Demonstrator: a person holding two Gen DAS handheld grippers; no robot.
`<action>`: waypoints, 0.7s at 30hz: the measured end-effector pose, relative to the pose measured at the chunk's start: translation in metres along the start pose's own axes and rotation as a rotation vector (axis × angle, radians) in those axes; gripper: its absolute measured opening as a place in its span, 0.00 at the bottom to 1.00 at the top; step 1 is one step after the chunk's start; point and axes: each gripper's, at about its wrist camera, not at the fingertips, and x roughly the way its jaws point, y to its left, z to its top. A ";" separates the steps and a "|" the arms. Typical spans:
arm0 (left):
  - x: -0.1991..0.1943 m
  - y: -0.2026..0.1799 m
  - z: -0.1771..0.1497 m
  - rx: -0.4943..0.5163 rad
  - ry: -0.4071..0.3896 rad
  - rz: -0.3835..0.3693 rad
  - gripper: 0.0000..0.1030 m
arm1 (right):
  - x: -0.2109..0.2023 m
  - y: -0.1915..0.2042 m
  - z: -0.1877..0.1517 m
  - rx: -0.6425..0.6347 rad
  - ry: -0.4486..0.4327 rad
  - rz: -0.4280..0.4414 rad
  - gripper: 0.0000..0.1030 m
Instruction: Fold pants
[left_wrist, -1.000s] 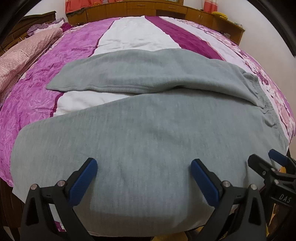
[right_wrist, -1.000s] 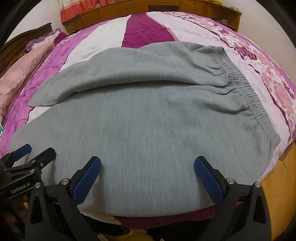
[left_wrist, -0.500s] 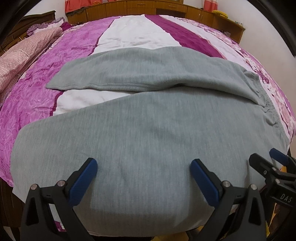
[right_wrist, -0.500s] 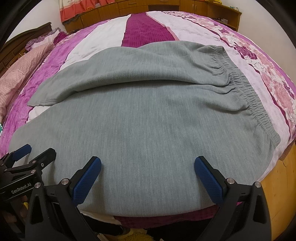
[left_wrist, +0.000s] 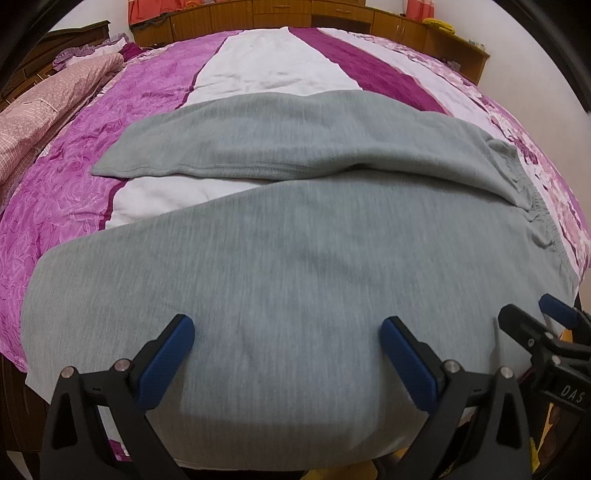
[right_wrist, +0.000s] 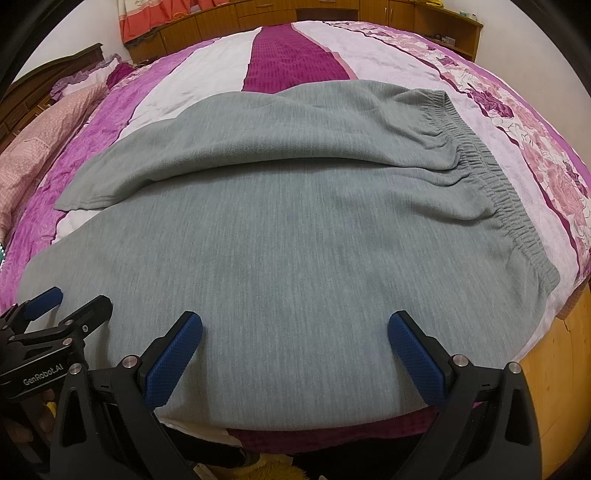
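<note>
A: Left wrist view. Grey fleece pants (left_wrist: 295, 266) lie flat on the bed (left_wrist: 74, 177), long axis left-right, waistband right, near edge just ahead of the left gripper (left_wrist: 286, 332), jaws wide, empty.

B: Right wrist view. Right gripper (right_wrist: 295, 328) also wide, empty; elastic waistband (right_wrist: 495, 184) is gathered, far-right, nearer this gripper. Legs splay left.

Little has changed. In the left wrist view the pants (left_wrist: 295, 258) sit slightly lower and nearer than a second ago, so more of the bedspread (left_wrist: 266, 74) shows beyond them. The right claw (left_wrist: 535, 321) at that view's edge has shifted very slightly. The right wrist view looks almost unchanged.
</note>
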 end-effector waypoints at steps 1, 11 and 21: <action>0.000 0.000 0.000 0.000 0.000 0.000 1.00 | 0.000 0.000 0.000 0.000 0.000 0.000 0.95; 0.000 0.000 0.000 0.004 0.006 0.002 1.00 | 0.001 0.000 -0.001 0.000 0.002 0.002 0.95; -0.001 0.000 0.004 0.005 0.023 0.014 1.00 | 0.001 0.000 0.000 -0.011 0.015 -0.002 0.95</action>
